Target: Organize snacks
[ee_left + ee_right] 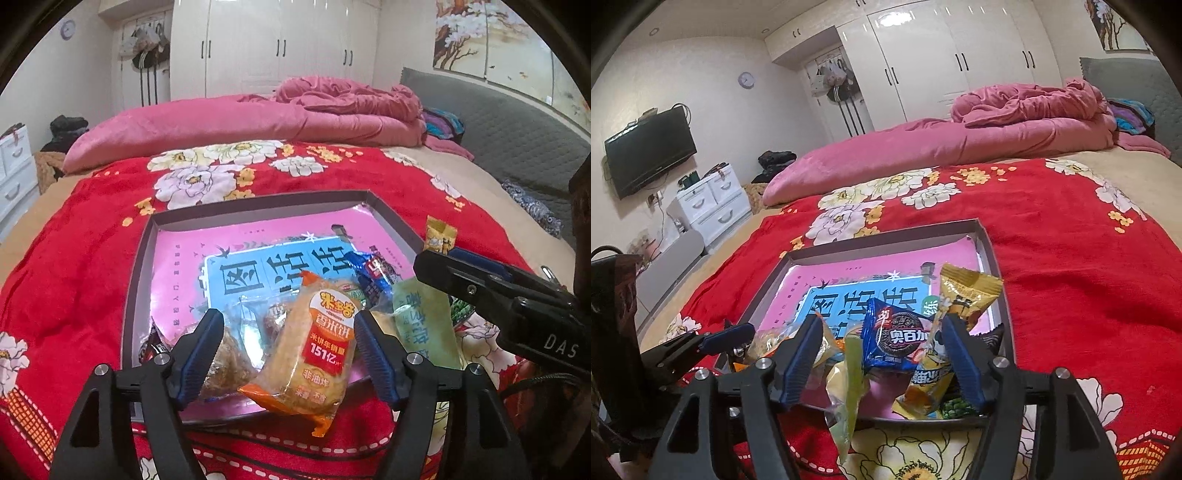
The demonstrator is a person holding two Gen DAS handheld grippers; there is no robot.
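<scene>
Left wrist view: my left hand-held gripper (290,349) stands apart around a rice cracker pack (310,354) printed "151亿", lying over the tray (140,266) edge; "DAS" marks the right hand-held gripper (480,284).

Right wrist view: that gripper stands apart around a blue cookie pack (895,338) in the tray.

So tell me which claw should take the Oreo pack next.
Right. The Oreo pack stands between the right claw fingers, which look open. The left claw brackets the rice cracker pack instead, likely less handy.
</scene>
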